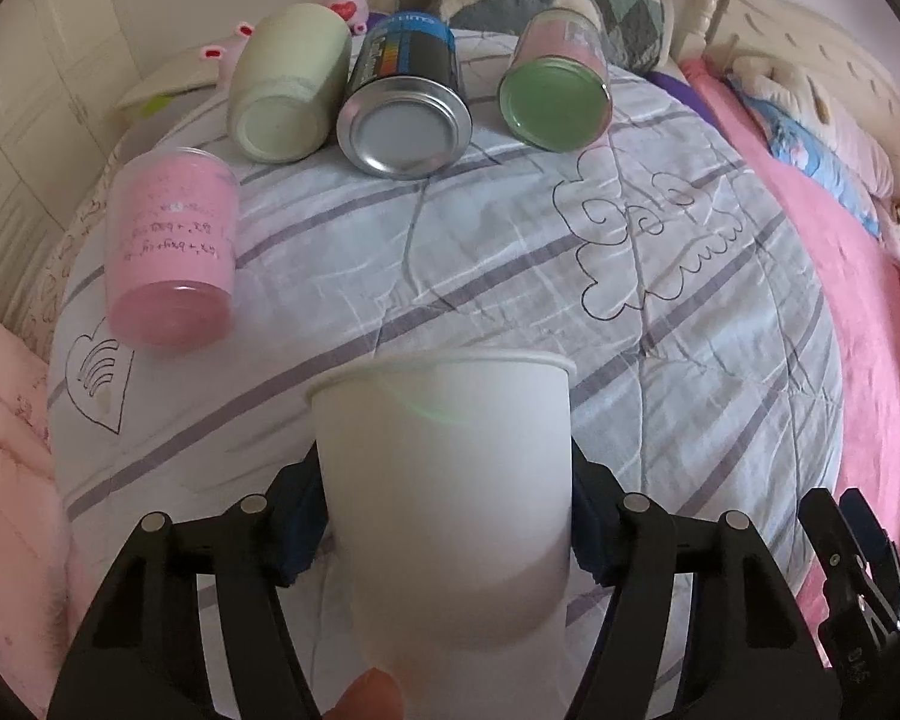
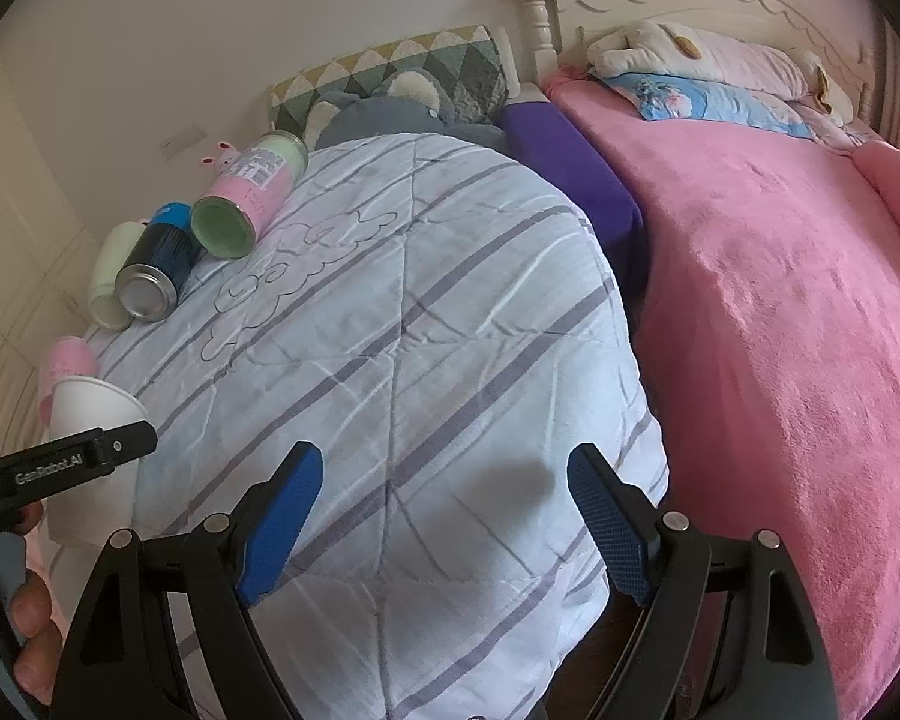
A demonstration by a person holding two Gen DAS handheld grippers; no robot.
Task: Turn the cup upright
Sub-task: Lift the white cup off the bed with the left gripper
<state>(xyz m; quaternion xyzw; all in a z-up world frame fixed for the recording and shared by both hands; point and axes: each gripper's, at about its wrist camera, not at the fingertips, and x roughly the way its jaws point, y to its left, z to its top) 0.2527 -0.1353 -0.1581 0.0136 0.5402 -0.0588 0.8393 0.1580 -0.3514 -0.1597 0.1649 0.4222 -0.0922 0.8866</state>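
Observation:
A white paper cup [image 1: 450,480] fills the lower middle of the left wrist view, rim pointing up and away. My left gripper [image 1: 444,516] is shut on its sides, blue pads pressed against both walls, holding it above the striped quilt [image 1: 510,276]. The same cup [image 2: 90,414] shows at the far left of the right wrist view, behind the left gripper's black arm. My right gripper [image 2: 444,516] is open and empty over the quilt [image 2: 420,330], its blue pads wide apart.
Lying on the quilt: a pink cup [image 1: 171,252], a pale green cup [image 1: 285,84], a blue metal can [image 1: 405,102] and a pink can with a green base [image 1: 555,87]. Pillows and plush toys lie behind. A pink blanket [image 2: 780,330] is at right.

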